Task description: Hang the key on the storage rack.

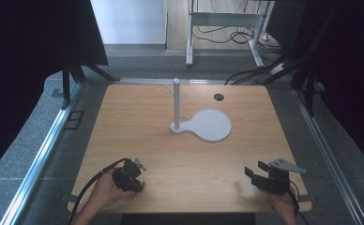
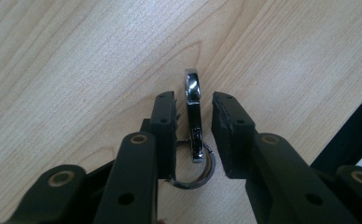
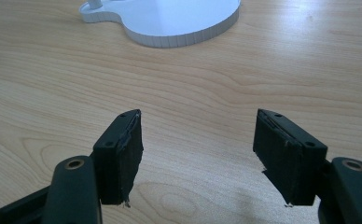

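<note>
Near the worktop's front-left corner, your left gripper straddles a metal clasp with its key ring lying flat, jaws spread, not yet pinching, while your right gripper hovers wide open, the white stand unused.

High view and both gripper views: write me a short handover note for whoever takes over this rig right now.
Left gripper: open, jaws either side of the shiny metal snap clasp with key ring, which lies on the light wooden table near its front-left; not clamped yet.
Right gripper: open, holding nothing, low over the table's front-right.
White stand with upright pegged post and round flat base: mid-table, nothing hanging on it.
Done: left gripper lined up on the clasp.
Left: close and lift; hanging it on the stand is probably next.
</note>
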`<action>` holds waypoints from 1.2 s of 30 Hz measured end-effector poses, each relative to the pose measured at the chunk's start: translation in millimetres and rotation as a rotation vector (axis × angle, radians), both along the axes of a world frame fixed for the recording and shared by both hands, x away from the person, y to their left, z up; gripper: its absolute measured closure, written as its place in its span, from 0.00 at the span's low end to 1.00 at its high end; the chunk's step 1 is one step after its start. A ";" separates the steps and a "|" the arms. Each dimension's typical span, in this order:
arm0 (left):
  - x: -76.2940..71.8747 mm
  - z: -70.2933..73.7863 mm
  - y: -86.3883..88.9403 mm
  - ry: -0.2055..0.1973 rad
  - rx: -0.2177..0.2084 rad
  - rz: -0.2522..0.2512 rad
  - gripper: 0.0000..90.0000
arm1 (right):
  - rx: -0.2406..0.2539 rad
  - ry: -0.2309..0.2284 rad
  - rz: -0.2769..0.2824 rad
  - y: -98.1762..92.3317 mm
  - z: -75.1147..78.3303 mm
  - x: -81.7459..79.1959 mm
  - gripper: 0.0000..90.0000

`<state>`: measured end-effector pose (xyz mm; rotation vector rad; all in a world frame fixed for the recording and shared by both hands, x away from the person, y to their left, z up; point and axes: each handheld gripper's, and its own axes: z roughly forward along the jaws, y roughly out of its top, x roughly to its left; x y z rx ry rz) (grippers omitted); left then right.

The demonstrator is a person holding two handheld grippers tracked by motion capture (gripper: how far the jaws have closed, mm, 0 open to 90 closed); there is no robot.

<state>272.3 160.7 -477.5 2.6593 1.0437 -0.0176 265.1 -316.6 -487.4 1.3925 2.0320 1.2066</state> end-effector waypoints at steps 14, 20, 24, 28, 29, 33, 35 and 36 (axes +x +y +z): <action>-1.3 -2.2 -0.3 -0.003 -0.009 -0.001 0.95 | -0.016 0.010 0.004 3.6 -2.4 1.5 0.37; -1.3 -0.5 -0.1 -0.004 -0.015 -0.007 0.95 | -0.021 0.013 0.008 6.9 -2.9 1.2 0.37; 0.8 4.6 3.0 -0.005 -0.035 -0.005 0.95 | -0.022 0.013 0.008 8.0 -3.6 1.5 0.37; 4.6 9.8 4.5 0.000 -0.059 -0.007 0.95 | -0.024 0.018 0.008 7.8 -4.2 1.9 0.37; 5.5 11.2 4.4 0.001 -0.069 -0.009 0.95 | -0.025 0.019 0.008 7.7 -4.4 1.9 0.37; 8.9 16.1 2.9 -0.002 -0.083 -0.010 0.95 | -0.023 0.019 0.005 7.4 -4.4 1.7 0.37; 11.0 18.4 2.1 -0.004 -0.084 -0.012 0.95 | -0.024 0.016 0.003 7.6 -4.3 1.4 0.37; 12.1 19.7 1.8 -0.005 -0.088 -0.011 0.95 | -0.024 0.015 0.003 7.6 -4.3 1.4 0.37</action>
